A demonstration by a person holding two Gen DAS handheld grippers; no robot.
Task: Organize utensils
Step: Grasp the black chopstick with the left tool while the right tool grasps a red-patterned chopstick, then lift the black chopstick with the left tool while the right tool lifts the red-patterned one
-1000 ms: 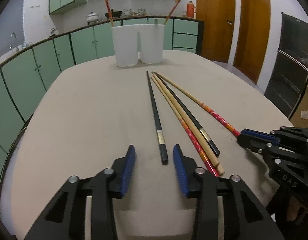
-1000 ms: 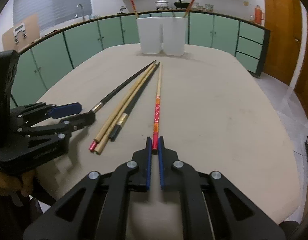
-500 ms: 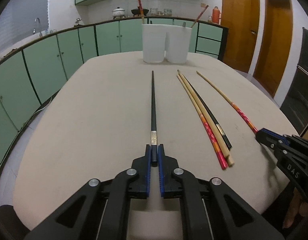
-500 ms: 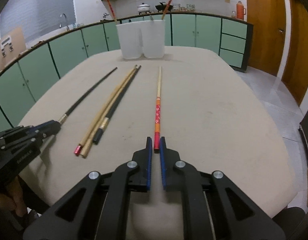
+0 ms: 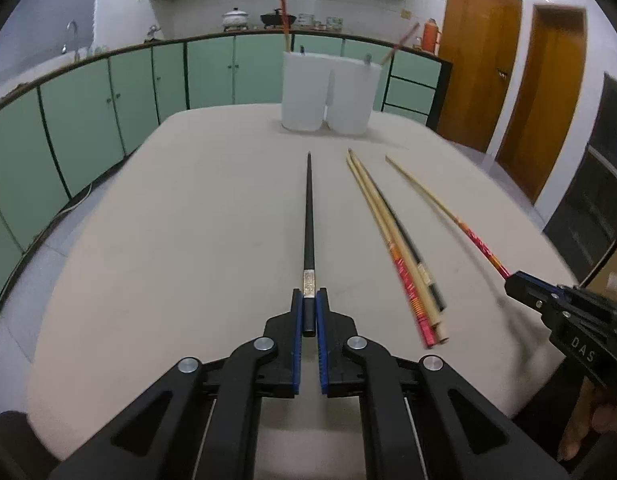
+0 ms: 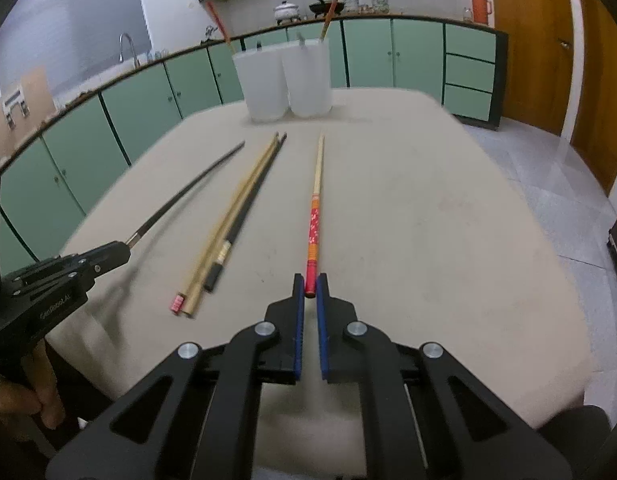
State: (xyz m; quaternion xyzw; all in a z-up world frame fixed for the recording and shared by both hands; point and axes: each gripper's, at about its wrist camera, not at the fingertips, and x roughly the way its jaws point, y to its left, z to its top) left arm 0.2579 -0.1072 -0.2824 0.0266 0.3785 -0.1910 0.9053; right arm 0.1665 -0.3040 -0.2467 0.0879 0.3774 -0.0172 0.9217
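Left wrist view: right tongs read "DAS", gripping red chopstick.

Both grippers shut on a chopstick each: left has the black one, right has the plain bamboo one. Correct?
Not quite. The right gripper is shut on the red-patterned chopstick, as the right wrist view shows; the plain bamboo one lies on the table. The left gripper does hold the black chopstick.
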